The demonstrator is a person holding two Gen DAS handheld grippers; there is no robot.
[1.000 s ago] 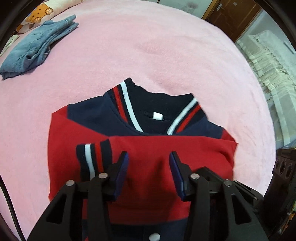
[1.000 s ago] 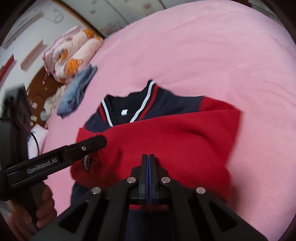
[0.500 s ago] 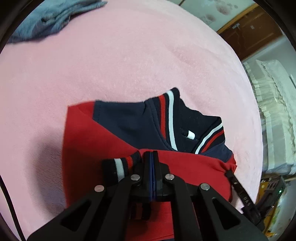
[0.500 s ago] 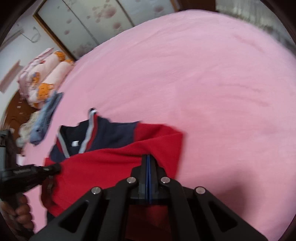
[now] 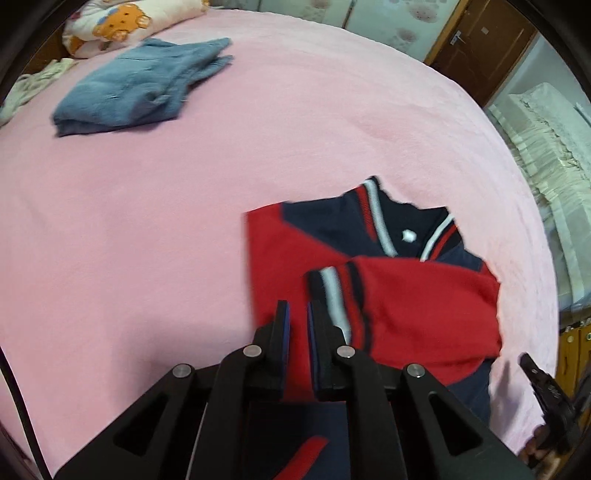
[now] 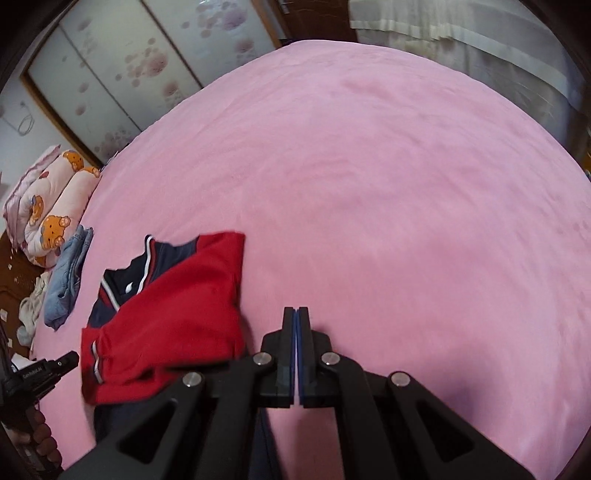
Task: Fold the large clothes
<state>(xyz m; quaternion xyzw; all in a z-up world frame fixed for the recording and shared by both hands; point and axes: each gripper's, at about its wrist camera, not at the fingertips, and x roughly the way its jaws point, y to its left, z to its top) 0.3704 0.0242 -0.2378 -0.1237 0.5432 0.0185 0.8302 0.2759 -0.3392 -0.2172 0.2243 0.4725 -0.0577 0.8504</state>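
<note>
Lying folded on the pink bed (image 6: 406, 184), the red and navy jacket (image 5: 388, 295) is free of both tools. Left gripper (image 5: 297, 314) jaws have just parted slightly, holding nothing; right gripper (image 6: 296, 321) jaws are clenched empty.

- Pink fleece bedspread (image 6: 388, 192) covers the bed, filling most of both views.
- Rolled quilt with orange bear print (image 6: 44, 206) at the bed's far end; folded blue denim (image 5: 140, 88) beside it.
- Sliding wardrobe doors (image 6: 122, 70), frosted with pink floral pattern, wood-framed.
- Brown wooden door with metal handle (image 5: 476, 44).
- Pale curtain (image 6: 461, 22) behind the bed.
- Soft daylight, even.
</note>
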